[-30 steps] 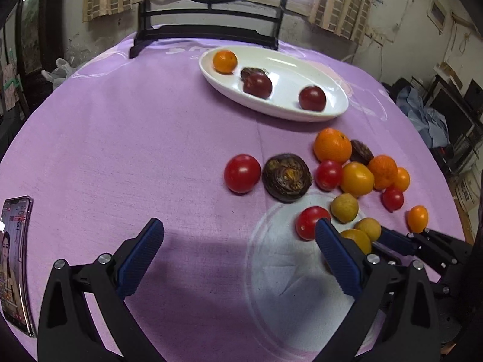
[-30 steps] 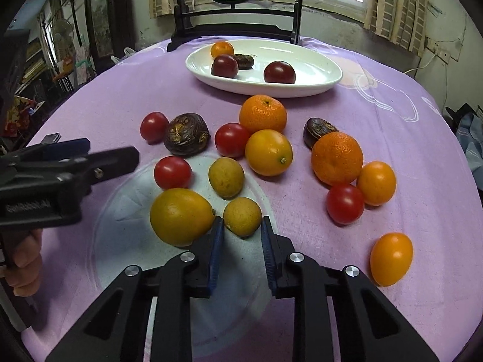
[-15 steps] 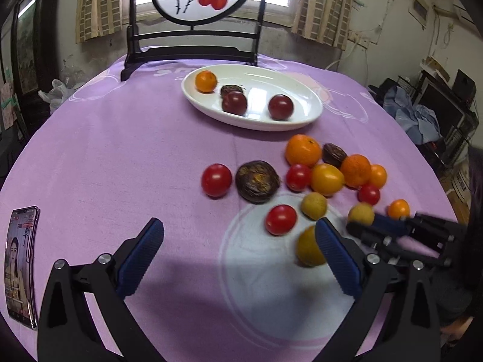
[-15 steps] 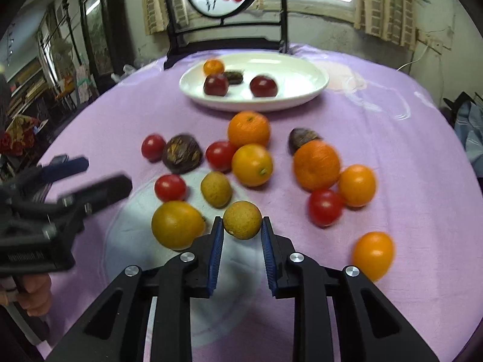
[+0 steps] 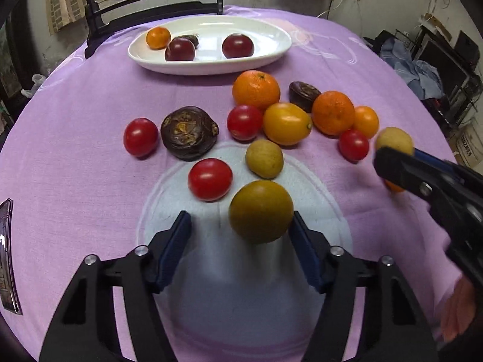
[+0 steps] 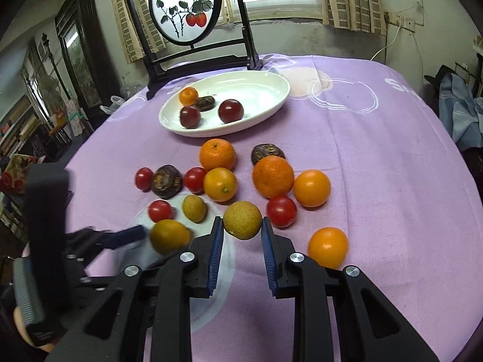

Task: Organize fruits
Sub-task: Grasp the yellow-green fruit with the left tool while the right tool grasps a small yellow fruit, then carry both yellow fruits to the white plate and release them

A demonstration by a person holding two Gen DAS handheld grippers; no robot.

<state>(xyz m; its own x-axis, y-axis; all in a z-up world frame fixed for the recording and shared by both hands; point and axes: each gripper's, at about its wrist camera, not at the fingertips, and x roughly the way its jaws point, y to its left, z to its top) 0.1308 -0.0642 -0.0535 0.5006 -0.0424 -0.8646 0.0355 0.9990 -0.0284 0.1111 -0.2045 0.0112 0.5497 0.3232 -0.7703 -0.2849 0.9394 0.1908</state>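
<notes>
My right gripper (image 6: 242, 229) is shut on a small yellow-brown fruit (image 6: 242, 219) and holds it above the purple cloth; both show at the right of the left wrist view, the fruit (image 5: 394, 141) at the fingertips. My left gripper (image 5: 240, 226) is open, its pads on either side of a larger yellow-orange fruit (image 5: 260, 211) that lies on the cloth's white circle. A white oval plate (image 5: 271, 49) at the back holds two dark red fruits, a small orange and a dark brown one. Tomatoes, oranges and dark passion fruits lie loose between.
A framed round painting on a black stand (image 6: 184, 9) rises behind the plate (image 6: 271, 102). A phone (image 5: 6, 256) lies at the left table edge. An orange fruit (image 6: 328, 246) sits close to my right gripper's right finger.
My right gripper has lifted the small yellow-brown fruit off the cloth and moved it right. My left gripper has moved forward and narrowed around the larger yellow-orange fruit.
</notes>
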